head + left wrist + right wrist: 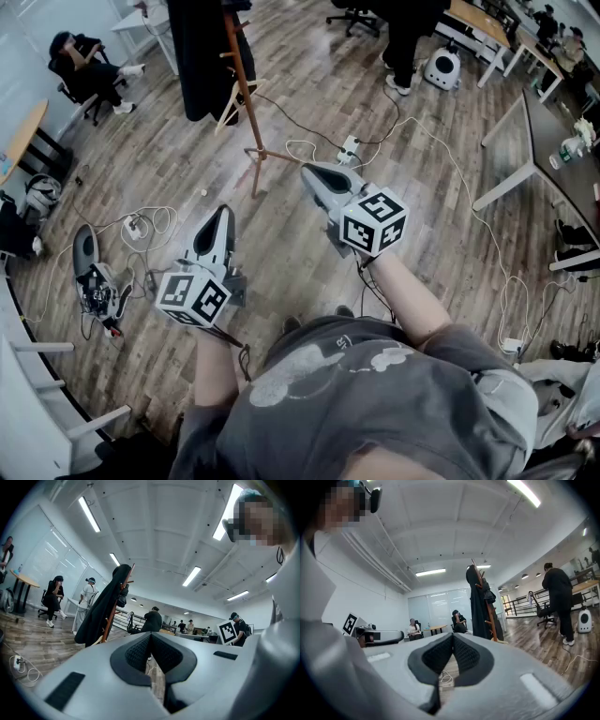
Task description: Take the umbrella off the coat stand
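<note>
The wooden coat stand (242, 84) rises at the top middle of the head view, with a long black coat (202, 56) draped over it. A pale curved piece (230, 111) hangs beside the pole under the coat; I cannot tell whether it is the umbrella. My left gripper (220, 217) and my right gripper (314, 173) are held level in front of me, short of the stand's feet. Both are shut with nothing between the jaws. The stand (112, 609) appears left of my left gripper (150, 634), and the stand (485, 606) appears right of my right gripper (453, 635).
White cables and a power strip (349, 148) trail over the wooden floor near the stand's base. A person sits on a chair (84, 61) at far left and another stands (408, 37) at the back. Tables (548, 141) line the right. Gear (94, 277) lies on the floor at left.
</note>
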A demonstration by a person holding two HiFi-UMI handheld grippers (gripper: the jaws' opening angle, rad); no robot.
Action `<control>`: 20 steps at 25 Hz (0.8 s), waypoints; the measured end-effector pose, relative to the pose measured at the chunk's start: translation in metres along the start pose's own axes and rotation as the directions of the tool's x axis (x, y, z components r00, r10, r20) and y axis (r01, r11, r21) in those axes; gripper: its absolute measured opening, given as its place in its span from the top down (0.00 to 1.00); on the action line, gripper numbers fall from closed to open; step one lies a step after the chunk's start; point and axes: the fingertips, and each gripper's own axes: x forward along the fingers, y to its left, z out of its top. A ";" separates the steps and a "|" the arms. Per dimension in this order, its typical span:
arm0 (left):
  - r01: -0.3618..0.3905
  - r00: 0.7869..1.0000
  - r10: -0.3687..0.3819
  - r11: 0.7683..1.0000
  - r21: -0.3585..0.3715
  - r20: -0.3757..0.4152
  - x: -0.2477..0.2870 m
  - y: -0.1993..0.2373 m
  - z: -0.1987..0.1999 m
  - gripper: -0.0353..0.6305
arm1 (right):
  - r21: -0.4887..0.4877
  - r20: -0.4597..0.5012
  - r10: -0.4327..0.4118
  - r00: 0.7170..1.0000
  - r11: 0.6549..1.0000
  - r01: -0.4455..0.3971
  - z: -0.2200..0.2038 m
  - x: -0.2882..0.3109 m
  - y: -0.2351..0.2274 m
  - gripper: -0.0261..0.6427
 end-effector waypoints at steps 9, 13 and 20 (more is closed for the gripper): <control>-0.008 1.000 0.008 1.000 0.006 -0.001 -0.006 0.014 0.003 0.94 | -0.013 -0.014 -0.013 1.000 1.000 0.013 -0.007 0.009 0.013 0.96; -0.011 1.000 0.011 1.000 0.009 -0.011 -0.014 0.024 0.004 0.94 | -0.020 -0.028 -0.021 0.999 1.000 0.021 -0.012 0.013 0.020 0.97; -0.013 1.000 0.012 1.000 -0.025 -0.024 -0.022 0.046 0.005 0.94 | -0.084 -0.009 -0.016 1.000 0.996 0.016 -0.017 0.027 0.043 0.96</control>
